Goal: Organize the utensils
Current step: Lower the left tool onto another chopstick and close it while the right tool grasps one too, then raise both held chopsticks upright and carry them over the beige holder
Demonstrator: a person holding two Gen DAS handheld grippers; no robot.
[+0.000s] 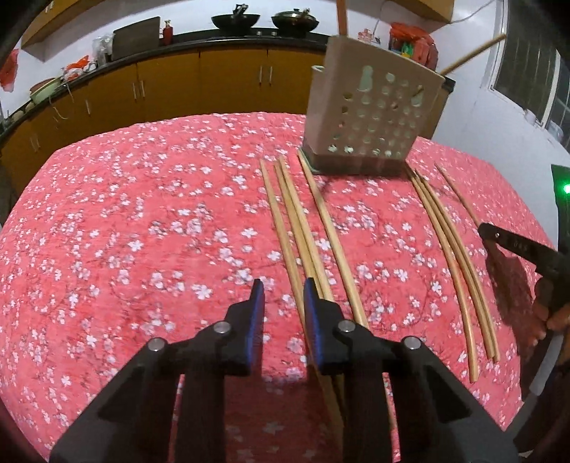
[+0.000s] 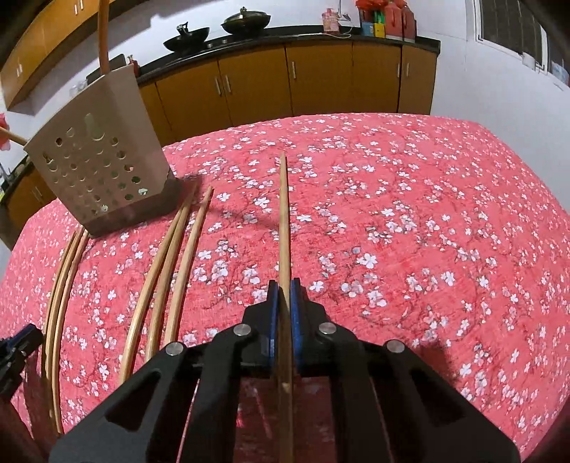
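Observation:
A beige perforated utensil holder (image 1: 370, 110) stands at the far side of the table, with two sticks rising from it; it also shows in the right wrist view (image 2: 99, 167). Several wooden chopsticks (image 1: 302, 228) lie on the red floral cloth in front of it, a second group (image 1: 449, 249) to the right. My left gripper (image 1: 284, 295) is open, low over the near ends of the left group. My right gripper (image 2: 284, 295) is shut on one chopstick (image 2: 283, 220) that points forward. The other chopsticks (image 2: 171, 260) lie to its left.
The table with the red floral cloth (image 1: 142, 213) fills both views. Behind it runs a dark counter with yellow cabinets (image 1: 199, 82) and two woks (image 1: 235, 19). The right gripper's body (image 1: 527, 256) shows at the left view's right edge.

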